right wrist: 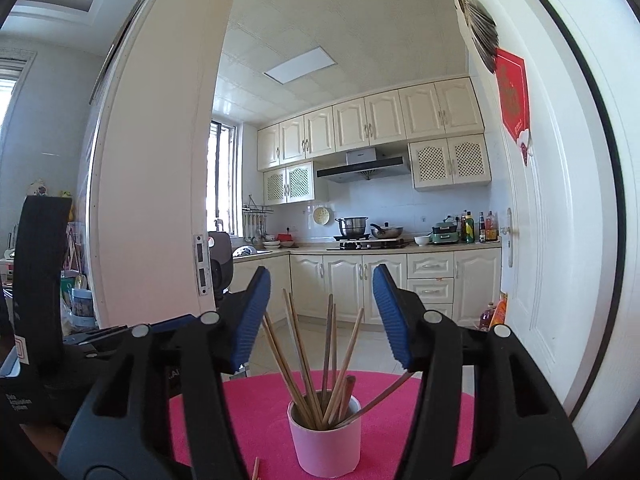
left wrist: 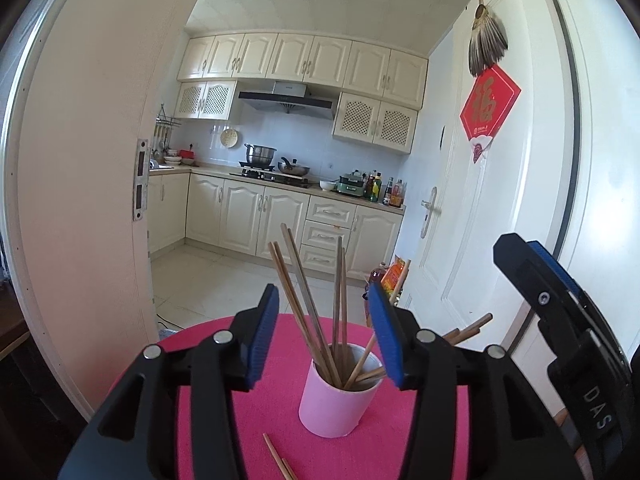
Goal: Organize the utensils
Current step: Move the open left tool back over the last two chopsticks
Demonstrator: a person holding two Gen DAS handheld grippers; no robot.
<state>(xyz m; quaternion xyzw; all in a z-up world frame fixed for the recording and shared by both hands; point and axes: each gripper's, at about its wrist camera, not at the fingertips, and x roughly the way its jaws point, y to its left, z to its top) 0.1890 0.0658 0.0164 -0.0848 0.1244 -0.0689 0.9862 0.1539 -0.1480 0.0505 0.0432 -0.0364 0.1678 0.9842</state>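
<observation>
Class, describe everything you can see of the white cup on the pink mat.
The white cup is a plain, smooth cylinder, seemingly plastic or paper, with an open top and no handle visible. It stands upright on the pink mat, holding a bundle of wooden chopsticks that fan outward and lean on its rim. Loose chopsticks lie on the mat in front of it, apart from it.

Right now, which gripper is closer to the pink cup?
Left, probably. The left gripper has its open fingers flanking the pink cup at its rim. The right gripper sits slightly farther back and higher, open around the chopsticks.
</observation>
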